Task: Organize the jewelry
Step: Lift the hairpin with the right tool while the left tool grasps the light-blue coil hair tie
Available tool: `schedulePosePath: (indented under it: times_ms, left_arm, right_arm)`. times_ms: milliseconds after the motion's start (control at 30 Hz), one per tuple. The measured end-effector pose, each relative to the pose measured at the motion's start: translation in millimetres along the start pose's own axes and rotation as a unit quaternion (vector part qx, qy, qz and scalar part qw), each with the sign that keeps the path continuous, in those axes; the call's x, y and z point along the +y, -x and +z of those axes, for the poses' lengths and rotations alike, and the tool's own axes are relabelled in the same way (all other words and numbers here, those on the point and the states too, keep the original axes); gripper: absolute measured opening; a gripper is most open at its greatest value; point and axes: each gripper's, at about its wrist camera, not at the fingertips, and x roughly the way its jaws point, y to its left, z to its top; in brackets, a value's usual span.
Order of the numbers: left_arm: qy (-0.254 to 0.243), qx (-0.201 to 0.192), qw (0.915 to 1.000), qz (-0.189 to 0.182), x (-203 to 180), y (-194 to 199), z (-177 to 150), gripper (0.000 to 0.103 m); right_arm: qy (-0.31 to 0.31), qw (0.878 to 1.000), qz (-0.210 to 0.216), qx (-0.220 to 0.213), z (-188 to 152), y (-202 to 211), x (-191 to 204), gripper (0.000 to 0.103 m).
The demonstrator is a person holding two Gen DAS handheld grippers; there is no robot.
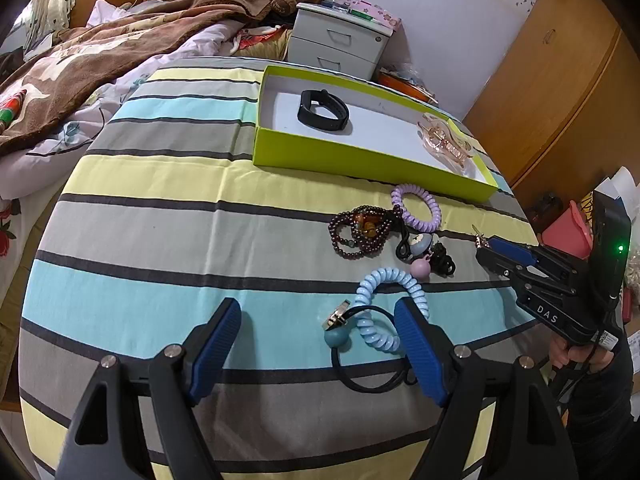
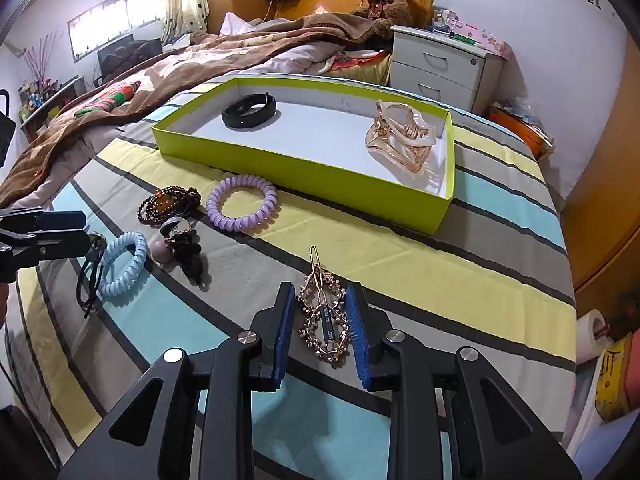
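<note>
The right gripper (image 2: pixel 322 330) is closing narrowly around a gold hair clip (image 2: pixel 323 312), its blue pads (image 2: pixel 285 332) touching the clip's sides on the striped bed cover (image 2: pixel 460 272). Ahead of it, the green box (image 2: pixel 304 168) is holding a black band (image 2: pixel 250 111) and a clear claw clip (image 2: pixel 400 140). The left gripper (image 1: pixel 318 340) is spreading wide, with a blue coil tie (image 1: pixel 384 308) lying just inside its right finger. Beyond are dark beads (image 1: pixel 360 232) and a purple coil tie (image 1: pixel 418 210).
</note>
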Motion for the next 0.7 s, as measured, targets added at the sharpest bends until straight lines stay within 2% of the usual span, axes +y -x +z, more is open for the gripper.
schedulePosePath:
  times_ms: [333, 500, 600, 633, 700]
  left_arm:
    - [-0.004, 0.0, 1.0, -0.003, 2, 3, -3, 0.081]
    - [-0.028, 0.004, 0.9996, -0.006, -2, 7, -8, 0.081]
    - [-0.031, 0.016, 0.9992, 0.017, -2, 1, -11, 0.078]
    - [-0.032, 0.009, 0.9991, 0.027, -2, 1, -11, 0.074]
    - [-0.035, 0.007, 0.9989, 0.031, -3, 1, -10, 0.072]
  right_arm:
    - [-0.023, 1.0, 0.003, -0.018, -3, 10, -7, 0.024]
    - [-0.034, 0.999, 0.009, -0.028, -8, 20, -10, 0.024]
    - [-0.04, 0.998, 0.014, -0.038, -10, 27, -10, 0.024]
    - [-0.04, 0.998, 0.014, -0.039, -10, 29, -10, 0.024]
    - [-0.04, 0.998, 0.016, -0.043, -10, 33, -10, 0.024]
